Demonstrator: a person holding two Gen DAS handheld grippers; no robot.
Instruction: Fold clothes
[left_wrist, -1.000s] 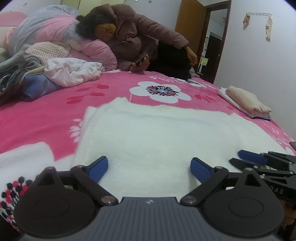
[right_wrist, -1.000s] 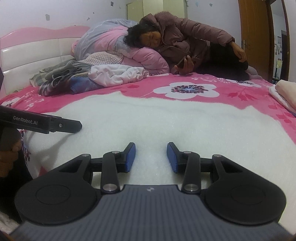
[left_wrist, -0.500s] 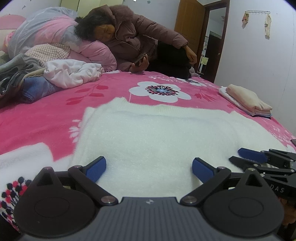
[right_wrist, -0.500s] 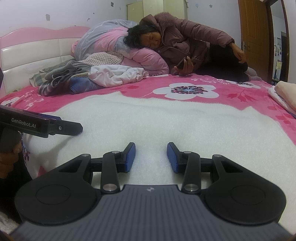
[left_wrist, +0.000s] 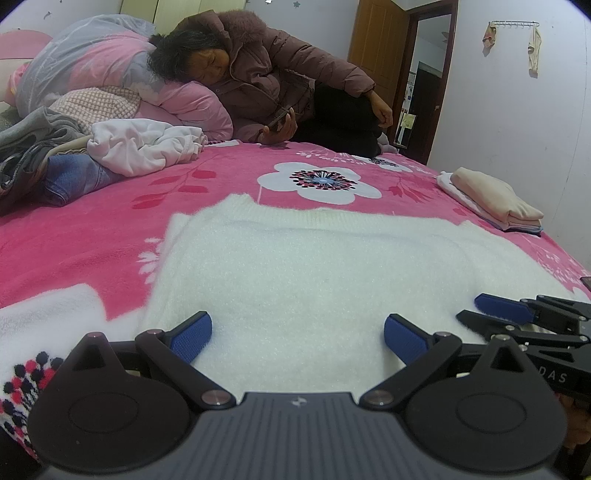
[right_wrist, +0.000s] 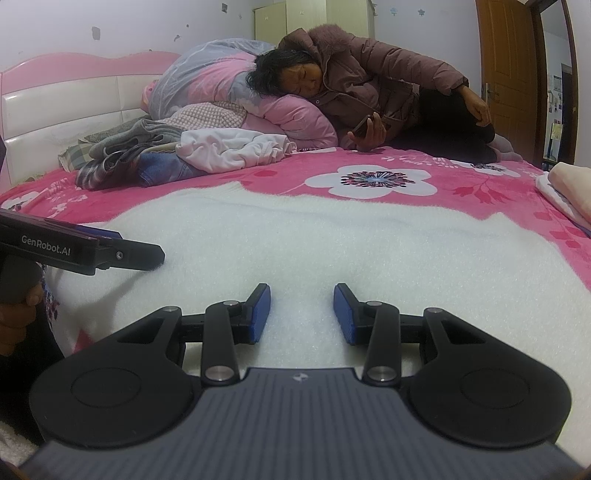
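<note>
The fluffy white knit sweater (left_wrist: 295, 266) lies flat on the pink floral bed (left_wrist: 92, 236). Left claw (left_wrist: 297, 332) is spread wide over the sweater's near hem; right claw (right_wrist: 301, 314), half open, pinches nothing. Risk: thick pile bunches, a claw catches one layer, and the fold goes crooked.

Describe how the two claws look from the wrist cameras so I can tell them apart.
Both look alike: black linkage arms with silver pivot pins, blue textured pads and a ribbed grey body behind round black discs. The left claw shows white "GenRobot.AI" lettering on its side in the right wrist view. The right claw shows letters ending "DAS" in the left wrist view.
</note>
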